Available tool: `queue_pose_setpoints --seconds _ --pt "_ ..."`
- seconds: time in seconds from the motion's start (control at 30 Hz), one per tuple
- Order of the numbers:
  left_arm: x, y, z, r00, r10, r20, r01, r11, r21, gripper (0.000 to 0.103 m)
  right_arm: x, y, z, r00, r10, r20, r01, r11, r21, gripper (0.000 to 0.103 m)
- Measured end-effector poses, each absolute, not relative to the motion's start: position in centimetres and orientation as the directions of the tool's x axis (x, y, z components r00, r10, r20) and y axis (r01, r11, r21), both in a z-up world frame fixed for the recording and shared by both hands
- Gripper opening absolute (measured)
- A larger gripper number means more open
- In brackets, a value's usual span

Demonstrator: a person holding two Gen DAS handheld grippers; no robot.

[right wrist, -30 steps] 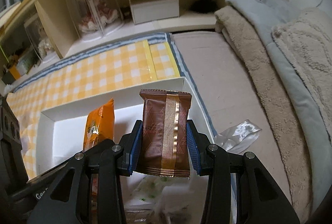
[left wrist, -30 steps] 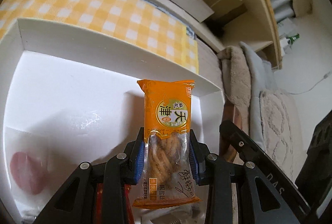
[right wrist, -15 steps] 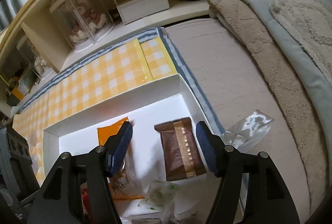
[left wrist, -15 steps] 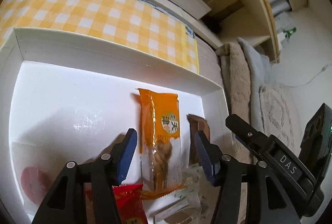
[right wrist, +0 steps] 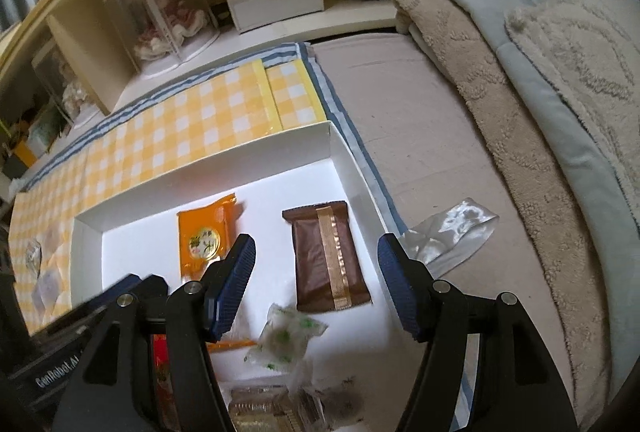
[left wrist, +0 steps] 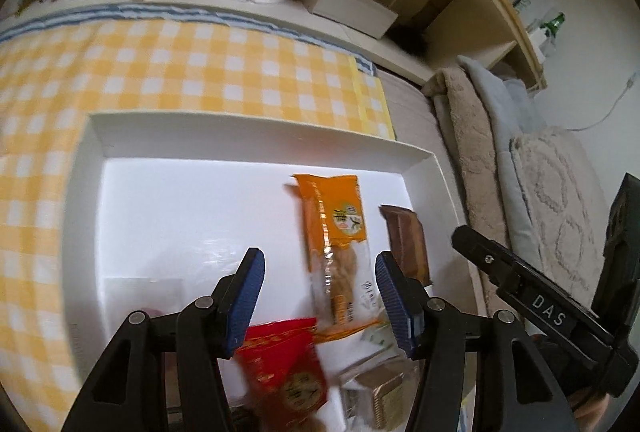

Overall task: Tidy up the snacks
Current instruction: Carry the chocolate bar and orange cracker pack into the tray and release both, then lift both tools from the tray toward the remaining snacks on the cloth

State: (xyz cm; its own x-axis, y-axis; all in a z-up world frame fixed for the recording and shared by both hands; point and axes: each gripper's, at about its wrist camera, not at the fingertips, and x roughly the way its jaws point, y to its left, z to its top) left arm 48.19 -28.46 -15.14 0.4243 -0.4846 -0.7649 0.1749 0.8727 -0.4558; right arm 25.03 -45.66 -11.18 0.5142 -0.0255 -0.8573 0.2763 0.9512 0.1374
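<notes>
A shallow white box [left wrist: 256, 136] [right wrist: 216, 168] lies on a yellow checked cloth. Inside it an orange snack packet [left wrist: 336, 248] [right wrist: 206, 232] lies flat beside a brown packet with a gold stripe [left wrist: 406, 244] [right wrist: 328, 256]. My left gripper [left wrist: 320, 292] hangs open above the orange packet, touching nothing. Over the brown packet my right gripper [right wrist: 316, 280] is open too, its jaws apart from the packet. A red packet [left wrist: 288, 364], a green-printed clear wrapper [right wrist: 286, 338] and gold-brown packets [left wrist: 380, 388] lie at the box's near end.
A silver foil wrapper [right wrist: 452, 232] lies on the beige mat right of the box. Folded blankets [right wrist: 520, 92] pile up at the right. A shelf unit with clear display cases [right wrist: 160, 8] and a white box [right wrist: 276, 0] runs along the back.
Both grippers let go of their packets: the orange and the brown one now lie flat in the white box. The left gripper has since risen above its packet.
</notes>
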Motion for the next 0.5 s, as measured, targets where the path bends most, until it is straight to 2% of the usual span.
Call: queue_pose_setpoints --seconds 0.23,0.5 --pt "44.3 -25.6 -11.4 0.469 -0.442 -0.765 0.182 0.895 -0.406 0.058 23.6 -44.2 -8.9 0.54 -0.037 -0.841 0.258 0.958 0.124 0.071" --pt "38.9 -21.5 -6.7 0.523 -0.401 -0.752 0.198 0.915 -0.351 0.068 21.8 -42.3 -5.8 0.562 -0.068 -0.824 0.265 0.959 0.102 0.091"
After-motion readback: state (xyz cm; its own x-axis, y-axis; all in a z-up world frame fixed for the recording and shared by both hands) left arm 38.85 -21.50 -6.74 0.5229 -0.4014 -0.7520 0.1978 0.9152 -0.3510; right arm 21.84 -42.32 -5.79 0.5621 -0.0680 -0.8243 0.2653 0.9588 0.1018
